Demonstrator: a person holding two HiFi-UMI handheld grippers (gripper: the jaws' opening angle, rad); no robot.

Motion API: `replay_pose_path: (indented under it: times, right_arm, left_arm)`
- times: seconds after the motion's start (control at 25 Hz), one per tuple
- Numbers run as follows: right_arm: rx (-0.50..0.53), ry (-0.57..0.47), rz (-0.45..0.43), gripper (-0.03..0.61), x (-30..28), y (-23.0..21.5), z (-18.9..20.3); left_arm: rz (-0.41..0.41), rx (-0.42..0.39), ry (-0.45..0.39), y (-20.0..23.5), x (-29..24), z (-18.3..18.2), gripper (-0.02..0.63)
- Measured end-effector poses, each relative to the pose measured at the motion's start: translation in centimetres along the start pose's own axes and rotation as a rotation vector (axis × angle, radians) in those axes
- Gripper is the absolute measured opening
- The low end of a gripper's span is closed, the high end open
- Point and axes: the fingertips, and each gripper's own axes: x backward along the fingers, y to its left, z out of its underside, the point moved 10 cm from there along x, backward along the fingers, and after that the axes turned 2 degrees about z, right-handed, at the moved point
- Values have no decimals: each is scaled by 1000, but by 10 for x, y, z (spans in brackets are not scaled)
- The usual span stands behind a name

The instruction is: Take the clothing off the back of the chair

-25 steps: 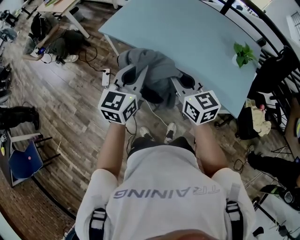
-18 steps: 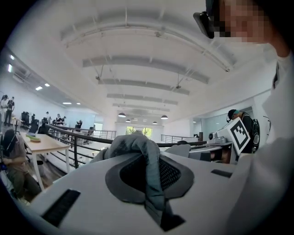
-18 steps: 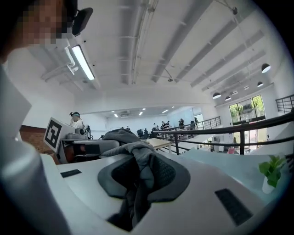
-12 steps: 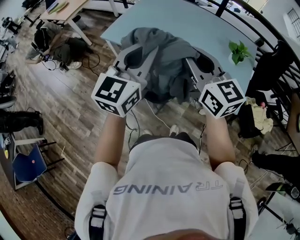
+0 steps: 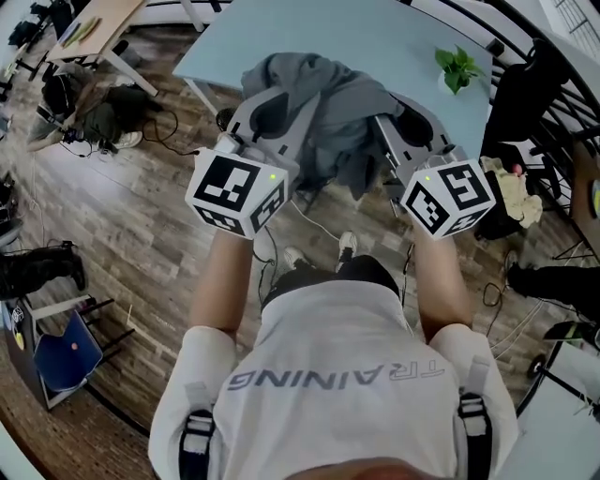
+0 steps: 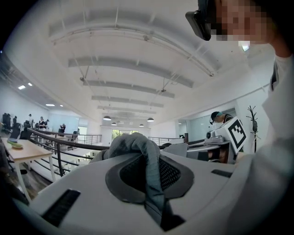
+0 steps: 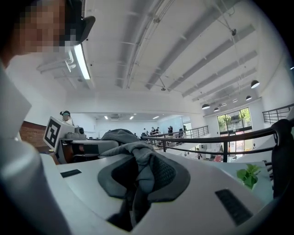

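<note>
A grey garment [image 5: 328, 103] hangs bunched between my two raised grippers, in front of the light blue table [image 5: 394, 37]. My left gripper [image 5: 270, 105] is shut on the garment's left part. In the left gripper view a fold of the grey cloth [image 6: 140, 147] runs down between the pads of that gripper [image 6: 149, 176]. My right gripper [image 5: 401, 127] is shut on the garment's right part, and the right gripper view shows the cloth [image 7: 133, 153] pinched in its jaws [image 7: 138, 186]. The garment and the grippers hide the chair.
A small potted plant [image 5: 457, 67] stands on the table's right end. A wooden desk [image 5: 94, 28] and dark bags [image 5: 84, 98] lie at the far left, a blue chair [image 5: 61, 352] at the lower left. Black chairs and clothes [image 5: 525, 103] crowd the right. Cables trail on the wood floor.
Both grippers have risen with the grey garment, which has come up off the chair back and now hangs higher, in front of the table.
</note>
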Motion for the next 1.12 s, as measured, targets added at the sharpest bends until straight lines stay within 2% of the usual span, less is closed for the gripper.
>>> replay_pose_path:
  times: [0.16,0.36,0.56,0.84,1.12]
  right_arm:
    - [-20,18,16,77,24,-4,21]
    - [-53,23,-22,77,68,-20,36]
    - [-61,37,-78,77,117,-44,35]
    - [-12,36,-144,77,180,-69,33]
    - [-13,42,-138,77,219,-83,40]
  left_arm:
    - [12,13,35,-23,0,19,60]
    - [6,7,60,-70,-4,29,60]
    - [-54,6,63,-132,-14,32,60]
    - [-125,-2,62,-208,-23,34,60]
    - [-121,-9,88,-249,-32,38,60]
